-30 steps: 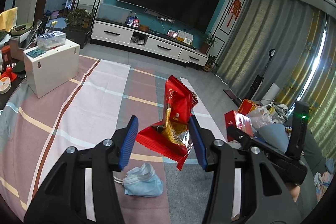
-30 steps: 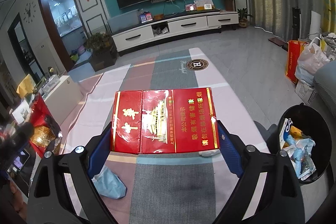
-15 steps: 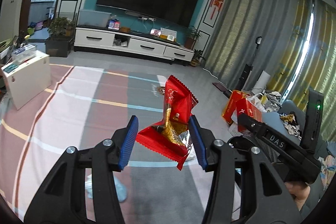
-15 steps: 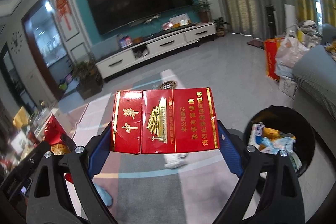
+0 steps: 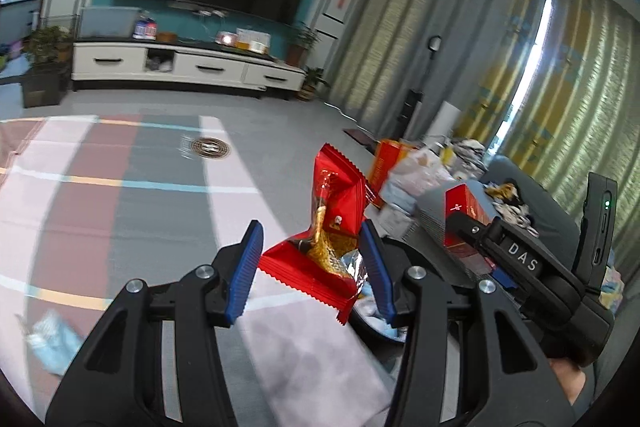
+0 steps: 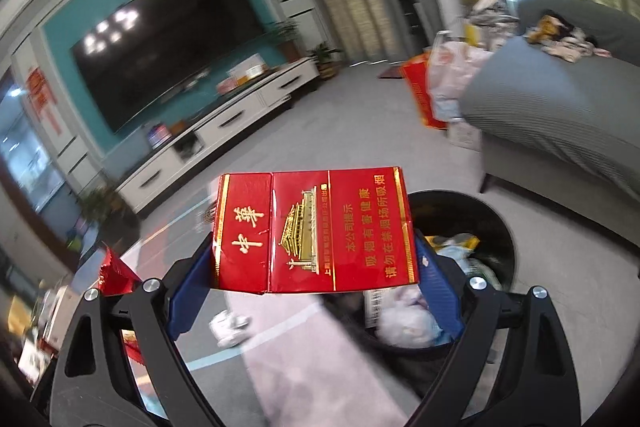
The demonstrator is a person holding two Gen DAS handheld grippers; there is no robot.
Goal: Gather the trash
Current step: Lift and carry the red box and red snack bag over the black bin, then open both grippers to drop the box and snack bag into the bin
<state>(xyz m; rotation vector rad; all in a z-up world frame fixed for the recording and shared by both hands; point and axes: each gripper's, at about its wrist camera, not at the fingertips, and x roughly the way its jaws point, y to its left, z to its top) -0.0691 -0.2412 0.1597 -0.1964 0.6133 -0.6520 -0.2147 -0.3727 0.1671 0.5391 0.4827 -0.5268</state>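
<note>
A crumpled red snack wrapper (image 5: pixel 326 227) is clamped between the blue fingers (image 5: pixel 244 273) of the left gripper (image 5: pixel 310 269) and is carried above the striped rug (image 5: pixel 120 211). A red cigarette carton (image 6: pixel 314 231) is gripped across its width by the fingers (image 6: pixel 188 291) of the right gripper (image 6: pixel 314 291), its printed face turned upward. In the right wrist view, a black trash bin (image 6: pixel 500 223) stands directly behind and below the carton, partly filled with bags and packaging. The bin stands on the floor just beside a grey sofa (image 6: pixel 560 99). A white crumpled item (image 6: pixel 230 323) lies on the rug near the bin. A blue face mask (image 5: pixel 52 341), blurred, lies on the rug at the lower left of the left wrist view. The right gripper and its carton are seen at the right of that view.
</note>
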